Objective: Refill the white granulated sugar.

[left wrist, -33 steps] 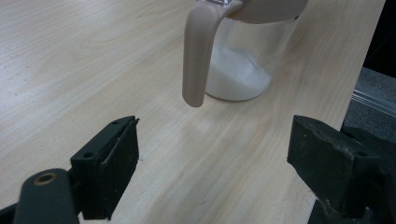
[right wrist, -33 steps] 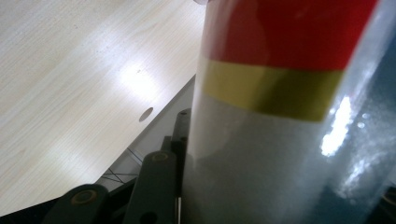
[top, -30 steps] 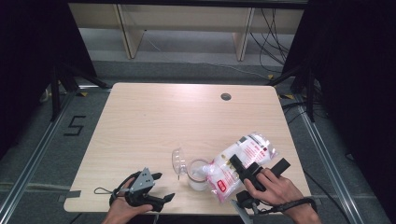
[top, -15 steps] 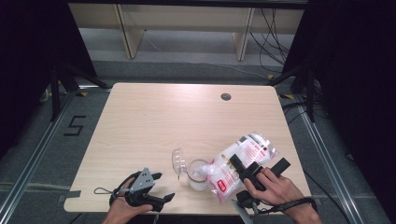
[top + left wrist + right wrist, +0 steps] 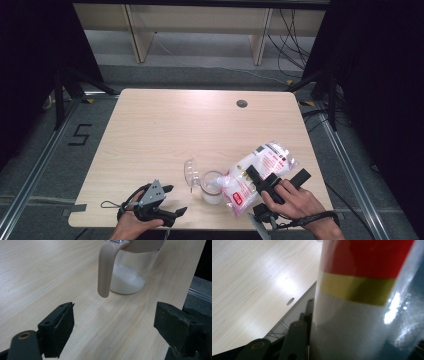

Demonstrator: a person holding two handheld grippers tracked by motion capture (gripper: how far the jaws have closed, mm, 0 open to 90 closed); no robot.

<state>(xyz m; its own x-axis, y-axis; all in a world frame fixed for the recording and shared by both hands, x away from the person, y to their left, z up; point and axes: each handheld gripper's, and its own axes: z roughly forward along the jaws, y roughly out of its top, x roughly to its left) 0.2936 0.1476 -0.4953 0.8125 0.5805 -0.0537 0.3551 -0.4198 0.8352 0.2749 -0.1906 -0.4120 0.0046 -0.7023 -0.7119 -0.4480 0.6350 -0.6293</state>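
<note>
A: What has changed since a second ago?

B: Nothing visible. The right gripper (image 5: 260, 181) still clamps the tilted bag (image 5: 255, 175) over the glass jar (image 5: 211, 187) at the bench's (image 5: 165, 135) near edge; the left gripper (image 5: 167, 202) stays open beside it.

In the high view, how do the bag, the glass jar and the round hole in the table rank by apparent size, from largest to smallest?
1. Bag, held in the right gripper.
2. Glass jar, with white powder inside.
3. Round hole, farther from the camera, yet clearly smallest.

Black jaws spread wide over pale table (image 5: 45, 272). Beyond, clear jar (image 5: 130, 275) part-filled with white powder (image 5: 126, 280), beige handle (image 5: 106, 267) hanging nearer.
</note>
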